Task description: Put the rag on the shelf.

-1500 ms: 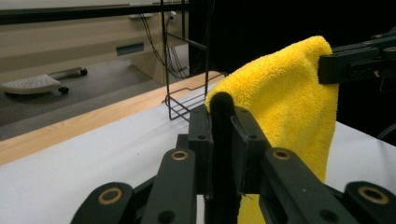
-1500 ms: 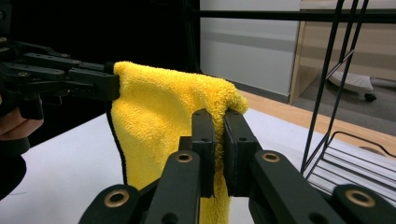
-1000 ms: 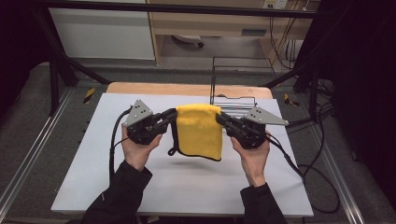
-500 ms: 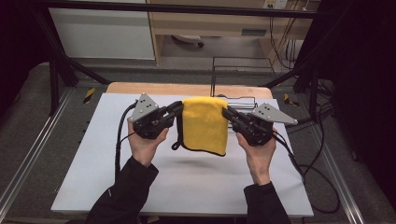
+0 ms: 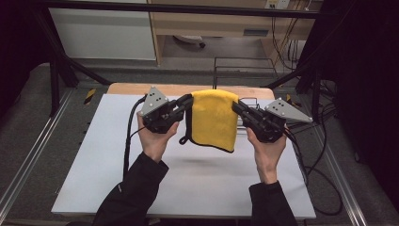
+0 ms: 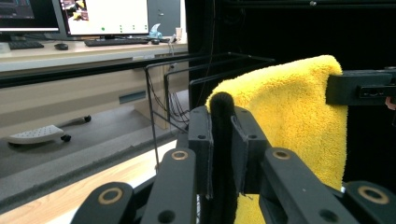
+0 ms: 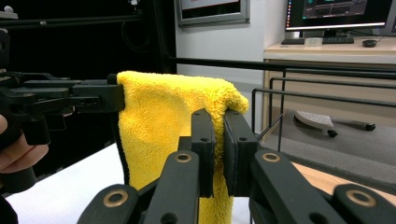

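A folded yellow towel [image 5: 213, 120] hangs in the air above the white table [image 5: 94, 160], stretched between both grippers. My left gripper [image 5: 189, 100] is shut on the towel's upper left corner, and its own view shows the towel [image 6: 285, 116] with a black edge pinched between the jaws [image 6: 223, 140]. My right gripper [image 5: 234, 105] is shut on the upper right corner, with the towel [image 7: 159, 121] clamped between its jaws [image 7: 218, 140]. The towel's lower edge hangs free above the table.
A black wire rack [image 5: 244, 75] stands at the table's back edge, just behind the towel. A wooden strip [image 5: 141, 88] runs along the far edge. Cables [image 5: 320, 160] trail off to the right. Desks with monitors stand beyond.
Both grippers have carried the towel up and away from the person, toward the wire rack. Both stay shut on its corners.
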Demonstrator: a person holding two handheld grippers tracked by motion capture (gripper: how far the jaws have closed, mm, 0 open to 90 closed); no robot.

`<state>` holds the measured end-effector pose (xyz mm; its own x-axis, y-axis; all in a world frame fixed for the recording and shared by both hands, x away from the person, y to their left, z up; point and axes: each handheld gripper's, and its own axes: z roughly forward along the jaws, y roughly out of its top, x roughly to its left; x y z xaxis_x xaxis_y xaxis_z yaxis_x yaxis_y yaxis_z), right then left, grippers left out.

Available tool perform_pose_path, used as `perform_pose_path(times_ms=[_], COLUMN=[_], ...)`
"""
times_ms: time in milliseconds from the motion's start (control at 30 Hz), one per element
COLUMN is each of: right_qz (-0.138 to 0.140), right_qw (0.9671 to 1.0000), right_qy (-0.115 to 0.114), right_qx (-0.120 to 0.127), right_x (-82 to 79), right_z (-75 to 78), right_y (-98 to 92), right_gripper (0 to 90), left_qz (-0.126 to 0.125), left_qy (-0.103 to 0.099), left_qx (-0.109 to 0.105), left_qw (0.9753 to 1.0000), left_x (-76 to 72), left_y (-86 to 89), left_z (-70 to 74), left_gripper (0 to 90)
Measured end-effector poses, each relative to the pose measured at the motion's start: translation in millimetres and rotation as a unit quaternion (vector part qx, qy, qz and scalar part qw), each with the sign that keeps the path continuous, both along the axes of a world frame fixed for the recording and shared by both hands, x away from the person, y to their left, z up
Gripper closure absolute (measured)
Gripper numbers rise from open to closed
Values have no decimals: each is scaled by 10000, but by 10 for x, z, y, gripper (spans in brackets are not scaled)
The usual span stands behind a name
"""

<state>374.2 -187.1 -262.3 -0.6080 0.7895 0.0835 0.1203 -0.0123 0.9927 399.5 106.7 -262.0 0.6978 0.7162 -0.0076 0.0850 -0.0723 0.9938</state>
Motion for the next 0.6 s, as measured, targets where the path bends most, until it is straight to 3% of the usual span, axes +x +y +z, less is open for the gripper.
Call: perform_pose_path(times_ms=[367,600], right_qz=[-89,-170], right_qw=[10000,9996], right_qy=[-39,-216], right_qx=[11,-30], right_x=[44,67], right_z=[79,162], right_y=[-74,-136], right_gripper=[840,844], left_qz=[-14,-9], left_qy=[-98,-148], left_qx=[-32,-135], left_qw=[9999,9998], left_x=[45,113], left_y=[-120,-187], left_z=[82,158], left_gripper=[794,794])
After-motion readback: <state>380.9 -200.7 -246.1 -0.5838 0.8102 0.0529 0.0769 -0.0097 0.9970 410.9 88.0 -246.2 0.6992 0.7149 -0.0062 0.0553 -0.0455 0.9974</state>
